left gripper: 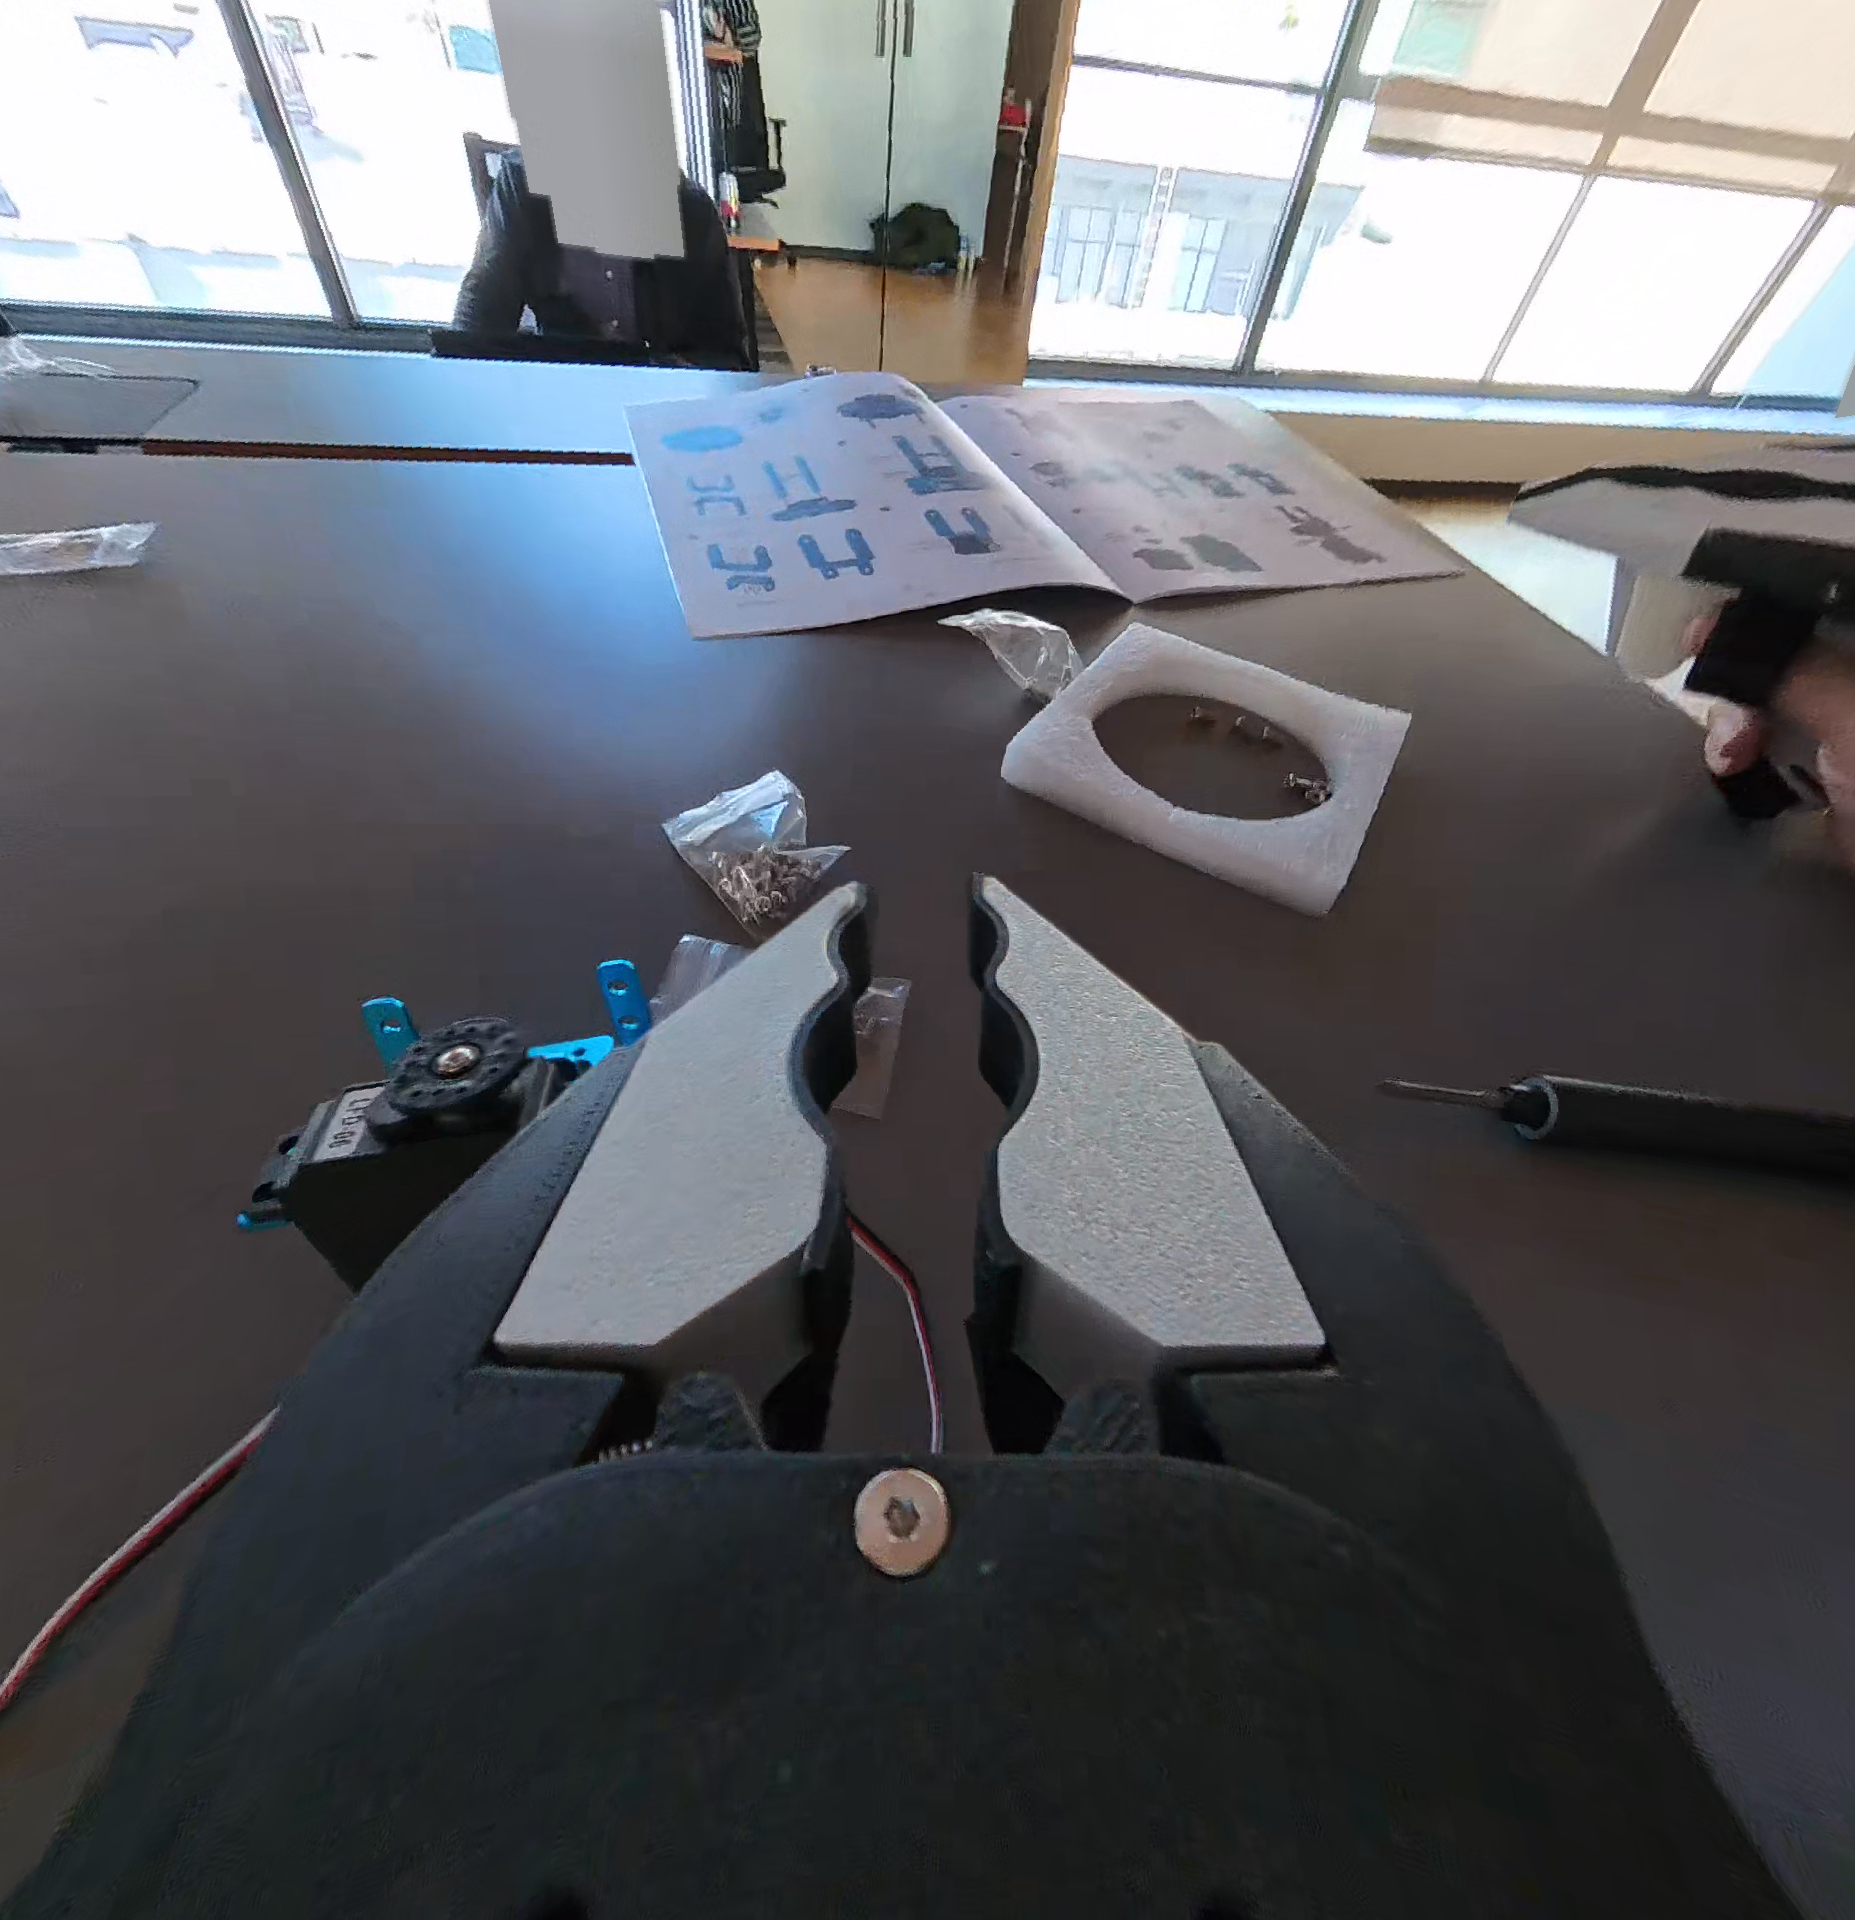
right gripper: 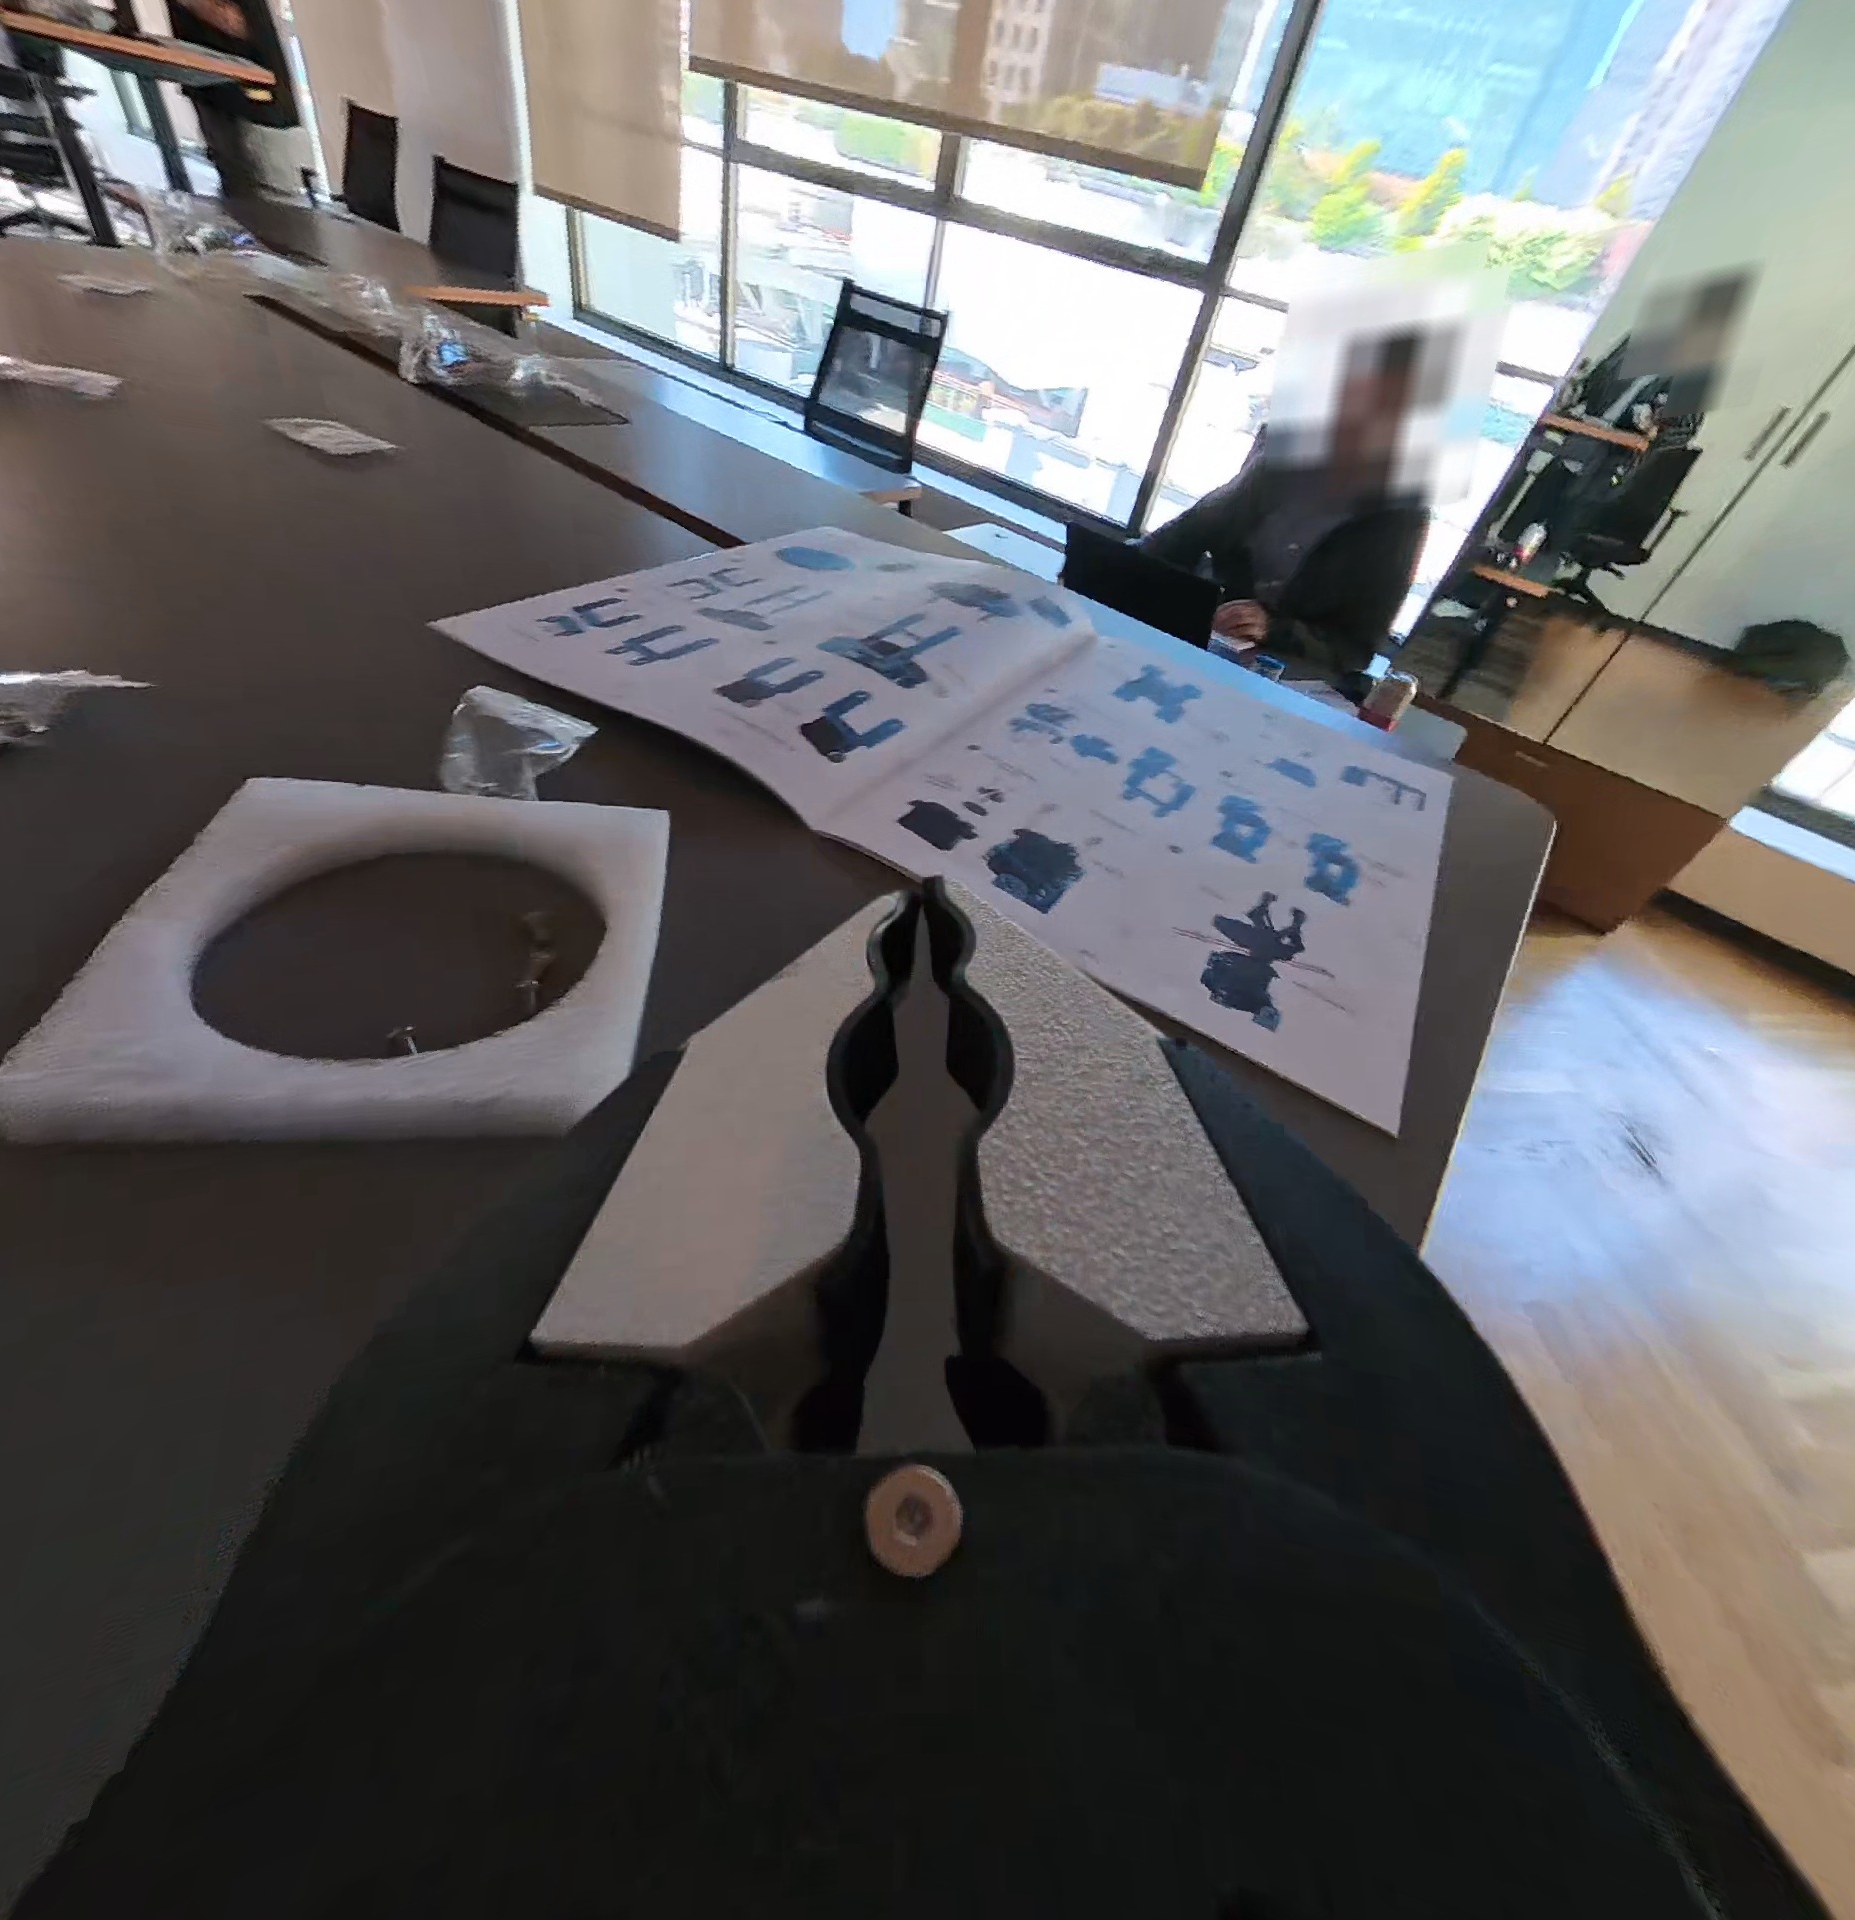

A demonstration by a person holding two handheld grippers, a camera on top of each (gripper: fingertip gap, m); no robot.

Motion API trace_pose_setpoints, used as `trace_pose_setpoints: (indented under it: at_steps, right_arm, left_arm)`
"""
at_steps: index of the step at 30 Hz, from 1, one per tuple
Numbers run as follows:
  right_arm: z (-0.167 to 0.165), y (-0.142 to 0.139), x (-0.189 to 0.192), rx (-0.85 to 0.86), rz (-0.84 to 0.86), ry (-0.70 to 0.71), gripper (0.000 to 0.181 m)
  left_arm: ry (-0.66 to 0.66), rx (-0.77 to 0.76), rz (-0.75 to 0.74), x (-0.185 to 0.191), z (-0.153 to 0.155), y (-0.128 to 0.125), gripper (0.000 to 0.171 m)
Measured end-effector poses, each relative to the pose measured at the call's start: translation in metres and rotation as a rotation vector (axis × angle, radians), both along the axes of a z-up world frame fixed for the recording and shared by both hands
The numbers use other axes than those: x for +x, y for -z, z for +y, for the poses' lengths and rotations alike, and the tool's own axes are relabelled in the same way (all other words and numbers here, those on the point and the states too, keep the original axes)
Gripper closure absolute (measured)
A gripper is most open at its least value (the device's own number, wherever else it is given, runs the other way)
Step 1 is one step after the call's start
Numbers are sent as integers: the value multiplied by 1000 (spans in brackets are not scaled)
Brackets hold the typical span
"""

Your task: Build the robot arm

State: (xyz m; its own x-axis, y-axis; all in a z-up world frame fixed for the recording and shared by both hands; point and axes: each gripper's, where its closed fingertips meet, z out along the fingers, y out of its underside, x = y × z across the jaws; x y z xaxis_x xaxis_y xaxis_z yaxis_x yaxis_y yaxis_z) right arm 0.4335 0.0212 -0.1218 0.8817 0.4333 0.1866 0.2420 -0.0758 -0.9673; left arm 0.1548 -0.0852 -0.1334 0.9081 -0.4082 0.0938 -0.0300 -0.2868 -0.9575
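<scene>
Dark table (left gripper: 279, 748): open booklet (left gripper: 1006, 499), foam frame (left gripper: 1203, 769), screwdriver (left gripper: 1681, 1127), servo (left gripper: 403, 1132).

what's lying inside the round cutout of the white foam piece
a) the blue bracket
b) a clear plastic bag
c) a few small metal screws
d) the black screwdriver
c: a few small metal screws lie on the bare tabletop inside the round hole of the white foam piece, while the black screwdriver, the blue bracket and the clear plastic bag all lie outside it.
</scene>
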Motion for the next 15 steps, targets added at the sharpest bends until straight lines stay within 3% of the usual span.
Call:
trace_pose_setpoints:
  at_steps: [3,6,15]
  right_arm:
    - [4,-3,14,-27,127,30,181]
    - [8,-6,28,-52,254,62,181]
    - [10,-8,36,-57,319,79,181]
  left_arm:
    - [27,-32,50,7,1,8,169]
    - [33,-97,41,7,4,16,168]
    - [40,-144,97,10,8,27,171]
